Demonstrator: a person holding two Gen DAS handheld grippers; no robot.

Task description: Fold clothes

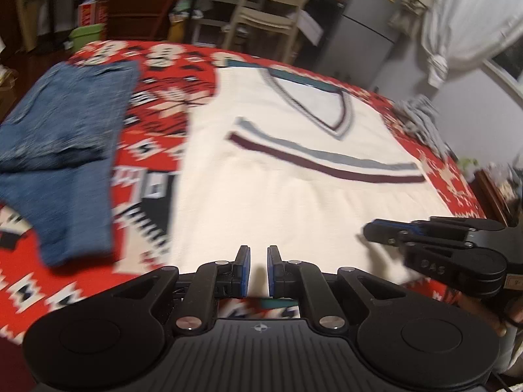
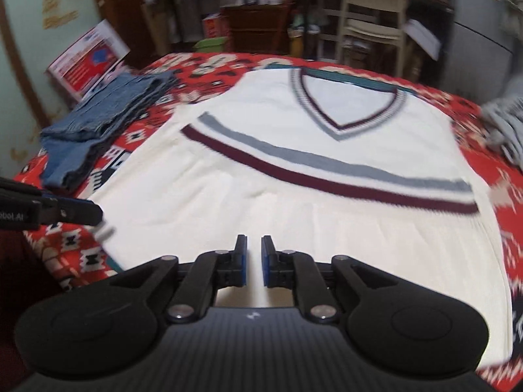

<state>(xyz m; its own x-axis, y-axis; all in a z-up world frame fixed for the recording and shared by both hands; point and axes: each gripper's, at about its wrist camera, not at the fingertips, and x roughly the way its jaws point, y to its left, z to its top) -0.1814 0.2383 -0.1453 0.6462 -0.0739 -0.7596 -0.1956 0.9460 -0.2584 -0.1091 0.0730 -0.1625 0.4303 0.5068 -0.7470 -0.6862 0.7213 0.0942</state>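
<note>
A cream V-neck sweater [image 1: 294, 196] [image 2: 294, 222] with grey and maroon stripes lies flat, front up, on a red patterned blanket [image 1: 157, 75] [image 2: 483, 111]. My left gripper [image 1: 259, 251] hovers over the sweater's near hem towards its left side. Its blue pads stand a slim gap apart with nothing between them. My right gripper [image 2: 253, 241] hovers over the hem further right, pads likewise almost together and empty. Each gripper shows in the other's view, the right gripper [image 1: 369, 228] at that frame's right edge and the left gripper [image 2: 98, 212] at its left edge.
Folded blue jeans [image 1: 65, 130] [image 2: 108, 111] lie on the blanket left of the sweater. A crumpled grey garment [image 1: 421, 121] [image 2: 503, 124] sits at the right edge. Behind the bed stand a pale chair [image 1: 271, 9] [image 2: 372, 9], cluttered shelves and a green bin [image 1: 86, 34].
</note>
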